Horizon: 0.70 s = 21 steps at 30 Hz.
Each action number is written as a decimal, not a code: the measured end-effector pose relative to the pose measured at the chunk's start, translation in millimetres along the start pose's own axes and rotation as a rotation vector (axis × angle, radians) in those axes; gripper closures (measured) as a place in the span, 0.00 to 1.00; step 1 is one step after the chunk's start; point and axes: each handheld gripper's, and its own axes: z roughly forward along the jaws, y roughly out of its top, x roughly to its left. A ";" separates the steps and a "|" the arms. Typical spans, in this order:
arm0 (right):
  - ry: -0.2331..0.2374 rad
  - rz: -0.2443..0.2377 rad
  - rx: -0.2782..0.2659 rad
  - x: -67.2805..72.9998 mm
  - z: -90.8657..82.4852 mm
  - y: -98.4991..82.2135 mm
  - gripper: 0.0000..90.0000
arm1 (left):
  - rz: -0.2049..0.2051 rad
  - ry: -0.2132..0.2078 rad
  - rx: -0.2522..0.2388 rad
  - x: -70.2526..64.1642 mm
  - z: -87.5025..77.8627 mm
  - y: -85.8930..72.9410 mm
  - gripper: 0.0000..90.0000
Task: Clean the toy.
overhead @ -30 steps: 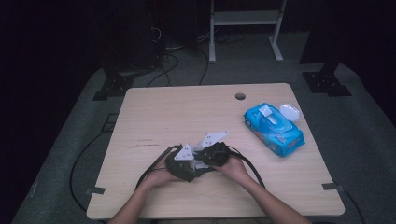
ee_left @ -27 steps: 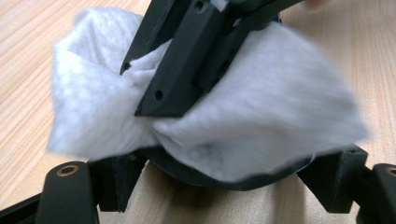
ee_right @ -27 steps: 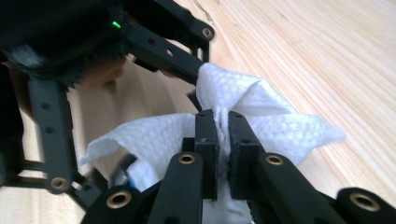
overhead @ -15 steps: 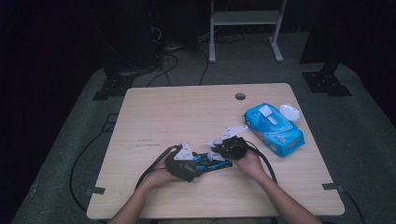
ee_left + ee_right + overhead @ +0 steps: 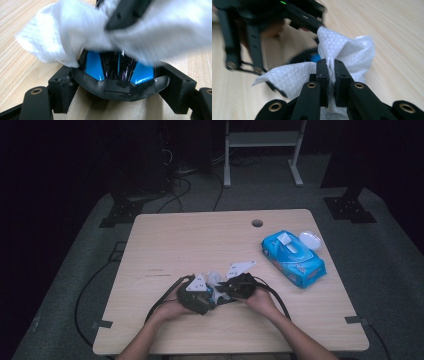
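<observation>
My left gripper (image 5: pixel 117 86) is shut on a black and blue moulded object (image 5: pixel 117 71), its pads (image 5: pixel 62 87) pressing both sides. A white wipe (image 5: pixel 72 32) lies draped over the top of that object. My right gripper (image 5: pixel 330 63) is shut on the wipe (image 5: pixel 289 76), with the cloth pinched between its two jaws. In the right gripper view a patch of the blue object (image 5: pixel 313 58) shows under the wipe, with the left gripper (image 5: pixel 249 32) behind it. In the high view both grippers meet near the table's front: left gripper (image 5: pixel 209 296), right gripper (image 5: pixel 222 289), wipe (image 5: pixel 214 279).
A blue pack of wipes (image 5: pixel 292 257) lies at the right of the wooden table (image 5: pixel 200 235), with its white lid (image 5: pixel 310 240) flipped open beside it. A round cable hole (image 5: pixel 257 223) sits near the far edge. Black cables (image 5: pixel 165 295) trail from the grippers.
The right gripper swung out to the right with the wipe half a second ago and has come back left onto the object. The left gripper has stayed put.
</observation>
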 end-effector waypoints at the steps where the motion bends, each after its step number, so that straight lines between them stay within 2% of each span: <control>1: -0.014 0.006 -0.002 -3.7 -4.1 -2.9 0.93 | -0.001 -0.001 0.000 0.0 0.0 0.0 0.25; 5: -0.078 0.026 0.017 -16.3 -17.4 -12.3 0.93 | 0.006 -0.003 0.006 0.8 -0.2 0.2 0.25; 6: -0.072 0.041 0.014 -16.6 -17.3 -12.6 0.93 | 0.005 -0.004 0.007 0.8 -0.3 0.2 0.25; 9: -0.051 0.027 -0.010 -10.3 -11.4 -9.2 0.93 | -0.002 -0.004 0.002 0.5 0.0 0.2 0.25; 12: -0.025 0.003 -0.005 -3.1 -2.2 -2.4 0.93 | -0.002 -0.004 0.003 0.6 0.0 0.2 0.25; 14: -0.025 0.005 0.001 -4.4 0.2 -0.6 0.93 | -0.002 -0.004 0.002 0.7 0.1 0.2 0.25; 18: -0.070 0.026 0.009 -14.0 -7.2 -6.3 0.93 | 0.000 -0.004 0.005 0.9 -0.1 0.2 0.25; 20: -0.060 0.035 -0.005 -12.5 -11.3 -9.6 0.93 | -0.002 -0.006 0.004 0.9 0.0 0.2 0.25; 21: -0.040 0.041 -0.018 -8.5 -12.6 -9.8 0.93 | -0.004 -0.006 0.003 1.0 0.1 0.2 0.25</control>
